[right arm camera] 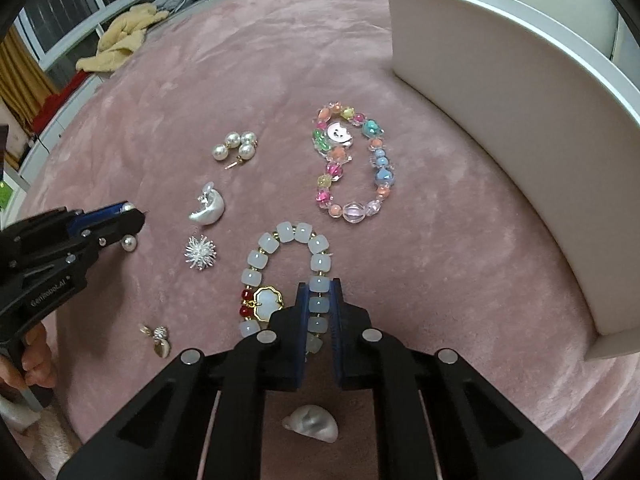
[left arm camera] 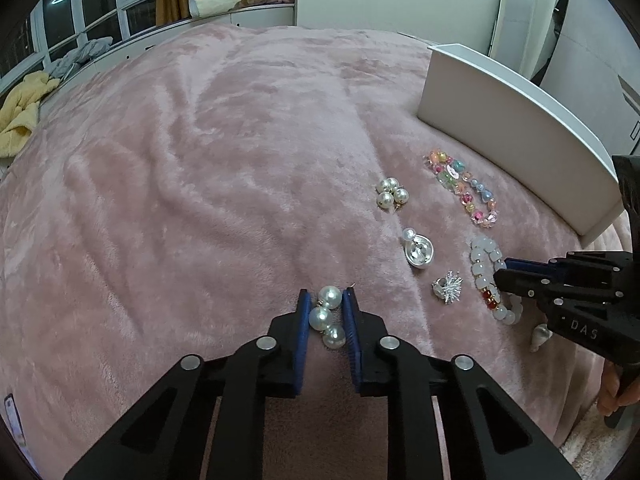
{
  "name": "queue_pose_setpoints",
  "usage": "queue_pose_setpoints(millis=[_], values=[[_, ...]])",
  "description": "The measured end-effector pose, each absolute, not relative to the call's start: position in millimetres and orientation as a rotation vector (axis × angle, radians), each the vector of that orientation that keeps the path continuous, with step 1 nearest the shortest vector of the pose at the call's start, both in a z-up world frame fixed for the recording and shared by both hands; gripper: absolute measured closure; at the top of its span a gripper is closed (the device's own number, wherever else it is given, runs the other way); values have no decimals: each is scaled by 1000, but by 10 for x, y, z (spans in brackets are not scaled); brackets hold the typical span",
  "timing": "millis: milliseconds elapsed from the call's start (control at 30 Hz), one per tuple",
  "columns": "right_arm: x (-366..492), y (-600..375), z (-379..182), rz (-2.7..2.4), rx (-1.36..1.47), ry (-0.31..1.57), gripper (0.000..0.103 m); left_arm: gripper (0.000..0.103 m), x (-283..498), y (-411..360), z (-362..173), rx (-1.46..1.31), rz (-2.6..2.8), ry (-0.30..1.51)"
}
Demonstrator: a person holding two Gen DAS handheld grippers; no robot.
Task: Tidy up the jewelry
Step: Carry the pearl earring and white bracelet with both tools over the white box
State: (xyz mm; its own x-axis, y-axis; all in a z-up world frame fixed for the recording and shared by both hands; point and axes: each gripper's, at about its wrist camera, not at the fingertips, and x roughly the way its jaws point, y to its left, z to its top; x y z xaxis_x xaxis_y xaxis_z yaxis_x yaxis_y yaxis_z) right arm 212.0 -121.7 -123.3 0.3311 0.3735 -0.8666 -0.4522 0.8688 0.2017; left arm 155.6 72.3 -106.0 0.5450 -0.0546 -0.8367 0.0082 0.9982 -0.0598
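I have my left claw (left arm camera: 326, 312) clamped on the three-pearl drop earring (left arm camera: 327, 316) and my right claw (right arm camera: 319, 304) clamped on the milky-white bead bracelet (right arm camera: 288, 276), both low on the pink plush bed (left arm camera: 180, 168), presumably bound for the white open tray (right arm camera: 500, 128) at its right edge.

Both tools, the left tool (left arm camera: 326, 316) and right tool (right arm camera: 319, 304), are showing black angular linkages, silver round rivets, blue ribbed finger pads (left arm camera: 303, 320), white lettering, and bare fingers (right arm camera: 38, 354) gripping handles.
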Motion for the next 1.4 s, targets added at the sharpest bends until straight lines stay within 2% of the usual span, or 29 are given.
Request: queue_pose_setpoints(millis=[67,333,800,1100,1400], values=[[2105,-1243,-1192,543,-64,1097,92,87,1538,714,-1035,-51,-43,985],[2003,-1305,-902,558,-25,1015,92,87,1381,638,-850,-42,-81,943],[1755,-1478,-138,565,23,825,92,87,1271,457,-208,-44,-119,832],[1815,-1748,437,512,17,705,92,87,1499,7,484,33,-206,732],[2017,-2146,836,435,10,625,92,87,1979,-545,897,114,-272,687]])
